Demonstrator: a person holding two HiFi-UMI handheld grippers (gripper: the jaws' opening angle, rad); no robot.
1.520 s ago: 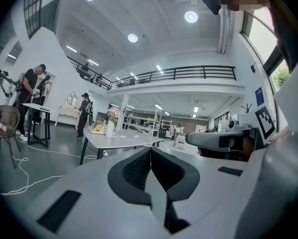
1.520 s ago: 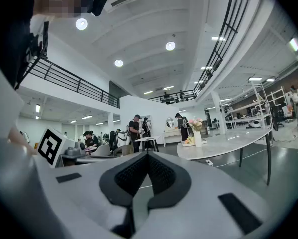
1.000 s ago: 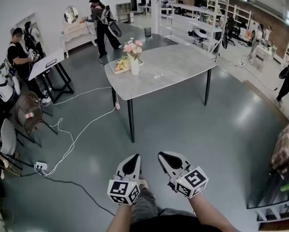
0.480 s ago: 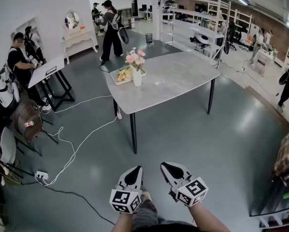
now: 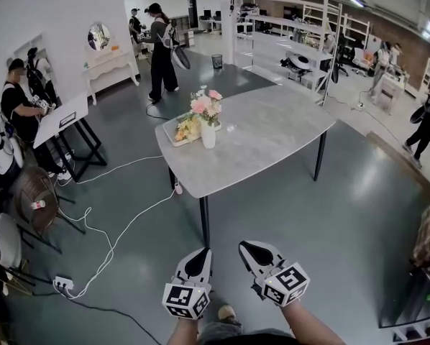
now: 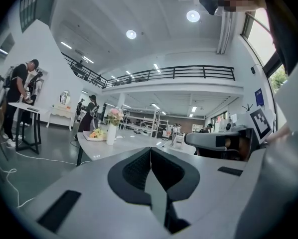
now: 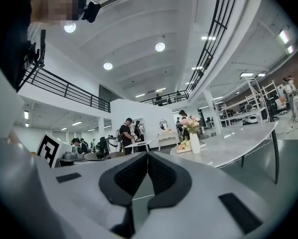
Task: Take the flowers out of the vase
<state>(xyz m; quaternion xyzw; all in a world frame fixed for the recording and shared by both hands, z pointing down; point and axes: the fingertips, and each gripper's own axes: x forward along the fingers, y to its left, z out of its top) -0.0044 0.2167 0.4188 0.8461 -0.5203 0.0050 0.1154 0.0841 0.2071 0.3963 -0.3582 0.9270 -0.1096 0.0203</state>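
In the head view the pink and cream flowers [image 5: 206, 105] are too small to count, and their stems are hidden inside the white ceramic vase [image 5: 208, 135]. What lies on the pale flat tray [image 5: 169, 138] beside it is only a yellowish blur. The bottom edge cuts off both forearms behind the left tongs [image 5: 198, 253] and right tongs [image 5: 246, 248].

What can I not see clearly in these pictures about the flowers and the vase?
- Number of flowers: too small to count, every view.
- Inside of the vase: its white wall hides it, every view.
- What lies on the tray: too small, head view.
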